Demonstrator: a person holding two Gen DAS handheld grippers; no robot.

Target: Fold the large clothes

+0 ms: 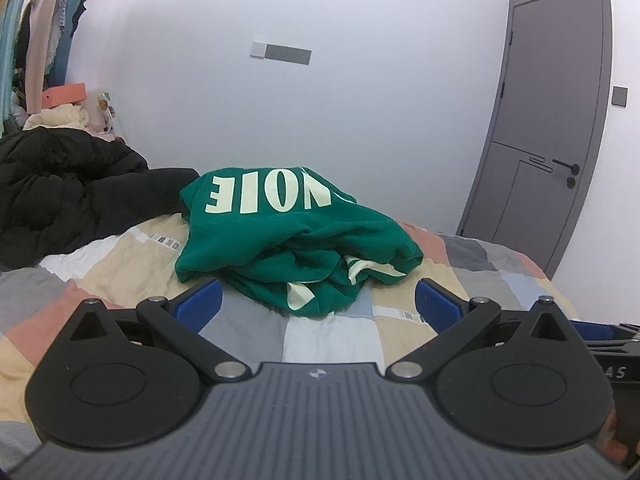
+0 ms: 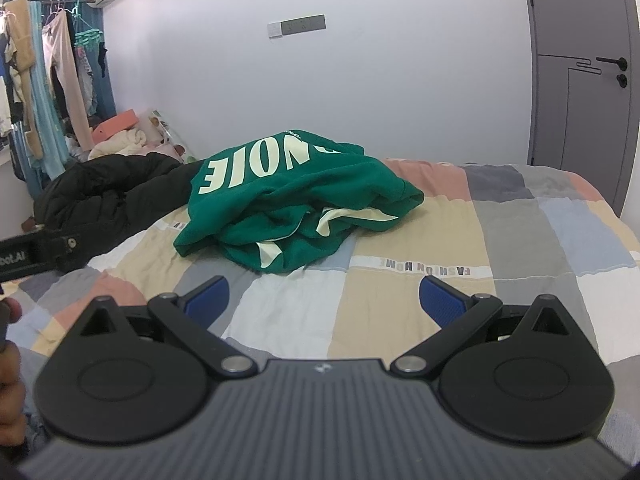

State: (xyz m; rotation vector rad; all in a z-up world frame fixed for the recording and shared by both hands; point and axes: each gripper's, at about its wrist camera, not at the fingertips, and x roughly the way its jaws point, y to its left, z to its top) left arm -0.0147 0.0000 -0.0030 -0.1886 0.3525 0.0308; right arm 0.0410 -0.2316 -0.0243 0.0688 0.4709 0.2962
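Left tongs (image 1: 318, 302): nearest the lens in the left view; blue pads spread wide, nothing between them; they hover low over the quilt, just short of the shirt's near hem.
Right tongs (image 2: 324, 298): likewise wide apart and empty; over the quilt, a little back from the shirt.
Shirt (image 1: 296, 236): green, pale block letters reading upside down; lies crumpled in a heap mid-bed, unfolded, pale stripes showing in the folds.
Quilt (image 2: 520, 232): patchwork of grey, beige, pink and white squares; a printed strip reads upside down.
Jacket (image 1: 60, 192): black, puffy; bunched at the bed's far left, its edge touching the shirt.
Door (image 1: 552, 120): grey, shut, black handle; right of the bed.
Rack (image 2: 44, 92): hanging clothes, far left.
Hand (image 2: 10, 364): partly seen at the right view's left edge.
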